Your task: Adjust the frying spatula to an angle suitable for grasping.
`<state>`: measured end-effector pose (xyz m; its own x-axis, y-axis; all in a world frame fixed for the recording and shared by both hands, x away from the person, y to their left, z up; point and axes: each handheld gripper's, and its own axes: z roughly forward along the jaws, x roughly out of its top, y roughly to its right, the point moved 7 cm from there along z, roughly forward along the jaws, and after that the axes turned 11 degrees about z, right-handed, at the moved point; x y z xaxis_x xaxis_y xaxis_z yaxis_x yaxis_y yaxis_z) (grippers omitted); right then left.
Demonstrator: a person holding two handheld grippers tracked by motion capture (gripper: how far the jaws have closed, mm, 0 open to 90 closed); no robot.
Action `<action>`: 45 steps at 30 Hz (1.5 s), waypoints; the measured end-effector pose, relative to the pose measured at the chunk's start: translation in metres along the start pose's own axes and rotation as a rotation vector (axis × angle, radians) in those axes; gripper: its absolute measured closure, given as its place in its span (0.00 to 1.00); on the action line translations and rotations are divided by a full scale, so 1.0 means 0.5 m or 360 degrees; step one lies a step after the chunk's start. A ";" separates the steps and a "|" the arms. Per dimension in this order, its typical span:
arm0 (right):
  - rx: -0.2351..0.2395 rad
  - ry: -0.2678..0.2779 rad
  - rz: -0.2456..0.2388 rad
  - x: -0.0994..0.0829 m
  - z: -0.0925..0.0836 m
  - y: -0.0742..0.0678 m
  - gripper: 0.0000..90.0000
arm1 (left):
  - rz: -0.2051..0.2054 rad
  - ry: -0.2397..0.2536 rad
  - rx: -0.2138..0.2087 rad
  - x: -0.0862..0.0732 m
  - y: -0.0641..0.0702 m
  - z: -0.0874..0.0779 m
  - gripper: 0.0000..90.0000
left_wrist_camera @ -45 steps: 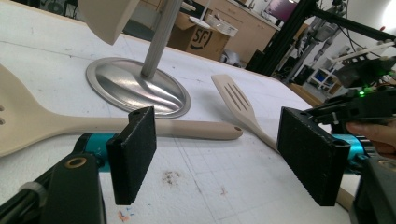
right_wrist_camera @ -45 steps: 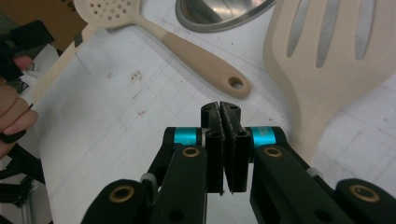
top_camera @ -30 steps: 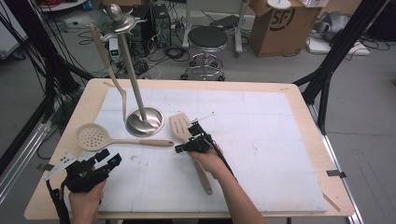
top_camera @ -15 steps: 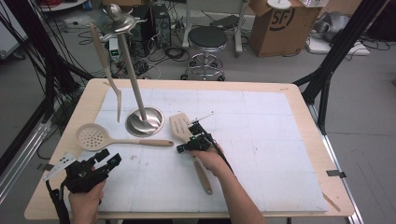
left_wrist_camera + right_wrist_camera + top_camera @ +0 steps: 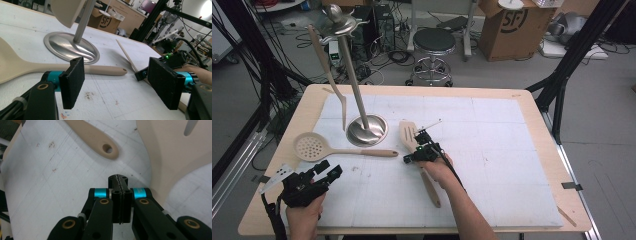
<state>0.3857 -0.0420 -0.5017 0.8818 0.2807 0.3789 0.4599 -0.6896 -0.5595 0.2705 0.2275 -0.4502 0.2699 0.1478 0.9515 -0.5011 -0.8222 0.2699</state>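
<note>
our right tongs (image 5: 416,142) sit pressed together, pad against pad with nothing between them, their tips right at the neck of the slotted spatula (image 5: 408,131), which lies flat on the white surface (image 5: 512,165) just right of the metal stand (image 5: 367,129), blade toward the stand and handle running back under our right hand (image 5: 437,167). in the right gripper view the closed pads (image 5: 119,195) rest low against the surface with the pale blade (image 5: 172,157) curving up just beside them, so we judge the step in hand to be getting hold of this spatula, most likely to hang it on the stand, where another utensil (image 5: 329,75) already hangs. to do it well we first need to spread the pads, since closed they can only nudge the wood. then we straddle the narrow neck or upper handle across its width, keep the tips low so one pad slips past each edge, and squeeze squarely so it does not swivel when lifted. the skimmer (image 5: 319,147) lies left of the stand, its handle end near our tips, so we avoid sweeping into it. our left tongs (image 5: 117,82) hang spread wide and empty near the front left edge, well apart from the spatula, free to steady the stand's base if needed.
</note>
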 end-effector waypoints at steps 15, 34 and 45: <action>-0.0182 0.0107 0.0039 0.003 -0.036 0.048 1.00 | -0.0001 -0.0001 0.0001 -0.001 -0.001 -0.007 0.35; -0.0274 0.0172 0.0134 -0.022 -0.104 0.116 1.00 | 0.0025 -0.0026 0.0014 -0.006 0.002 -0.006 0.35; -0.0149 0.0273 0.0287 -0.051 -0.147 0.161 1.00 | 0.0022 -0.0030 0.0023 -0.008 0.001 -0.011 0.35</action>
<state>0.3924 -0.1538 -0.5023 0.9145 0.0359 0.4031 0.2782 -0.7791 -0.5618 0.2646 0.2296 -0.4530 0.2784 0.1262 0.9522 -0.4933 -0.8318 0.2544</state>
